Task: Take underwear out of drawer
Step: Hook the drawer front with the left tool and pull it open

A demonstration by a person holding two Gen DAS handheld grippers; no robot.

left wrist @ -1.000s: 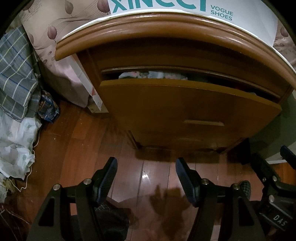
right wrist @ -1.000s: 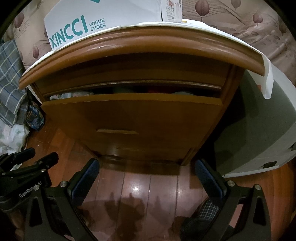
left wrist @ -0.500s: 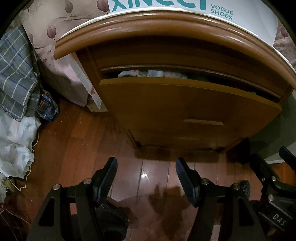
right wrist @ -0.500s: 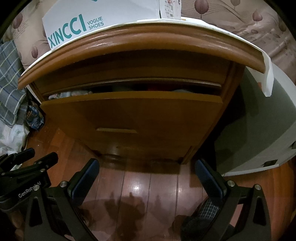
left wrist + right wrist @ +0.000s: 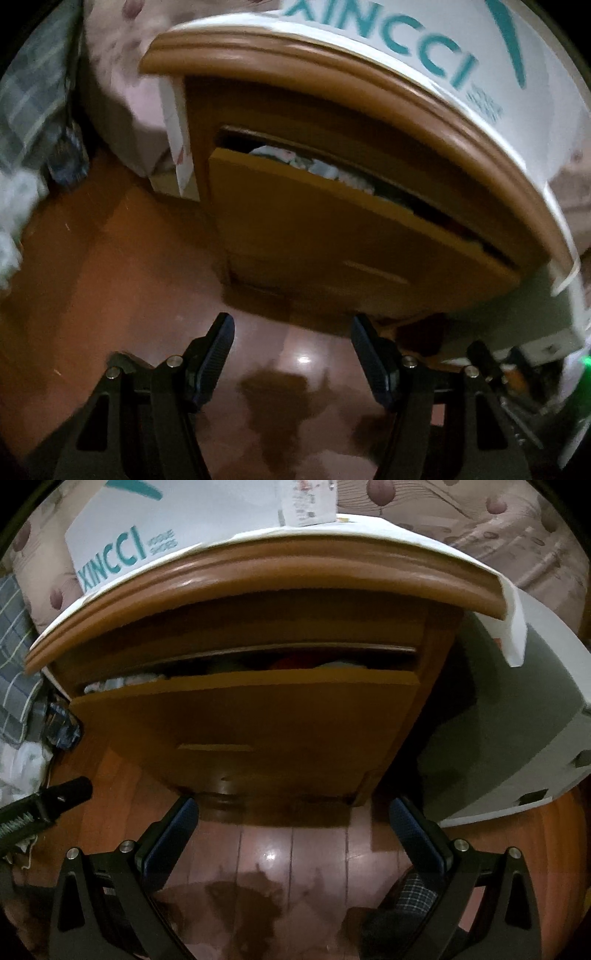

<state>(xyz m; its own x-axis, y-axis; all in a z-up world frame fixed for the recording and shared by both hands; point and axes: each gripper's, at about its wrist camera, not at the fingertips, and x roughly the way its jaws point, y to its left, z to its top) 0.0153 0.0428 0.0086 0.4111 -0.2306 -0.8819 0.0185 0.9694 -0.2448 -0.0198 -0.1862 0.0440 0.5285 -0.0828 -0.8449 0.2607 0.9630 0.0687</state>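
Below the nightstand (image 5: 280,602), both grippers hung over bare wooden floor (image 5: 280,849), short of the drawer (image 5: 258,720). The left gripper (image 5: 291,354) had its fingers (image 5: 218,350) spread apart with nothing between them, only polished boards and a dim shadow. The right gripper (image 5: 291,834) stood likewise, its blue-padded fingers (image 5: 173,834) spread wide and empty, the nightstand's foot just past their tips.

The drawer stood pulled out a little from the nightstand, leaving a narrow gap along its top edge under the frame. In that gap lay the underwear (image 5: 325,170): pale, patterned cloth bunched toward the drawer's left end in the left view, with more folded cloth, some of it reddish, further right in the right view. A flat handle (image 5: 214,746) sat low on the drawer front. The nightstand's rounded top edge overhung the drawer, so the gap opened upward only a short way.

Room around the nightstand was tight at the sides. To its left stood a white bag or carton (image 5: 177,140) against the corner, with plaid cloth (image 5: 14,672) and other fabric piled beyond. To its right a large grey and white box (image 5: 517,716) sat close against the side. In front, the floor was open.

On top of the nightstand lay a white shoe box (image 5: 177,520) printed in teal with "XINCCI" and, smaller, "VOGUE SHOES". A white label (image 5: 306,498) on the box was too blurred to read. The left view was smeared.
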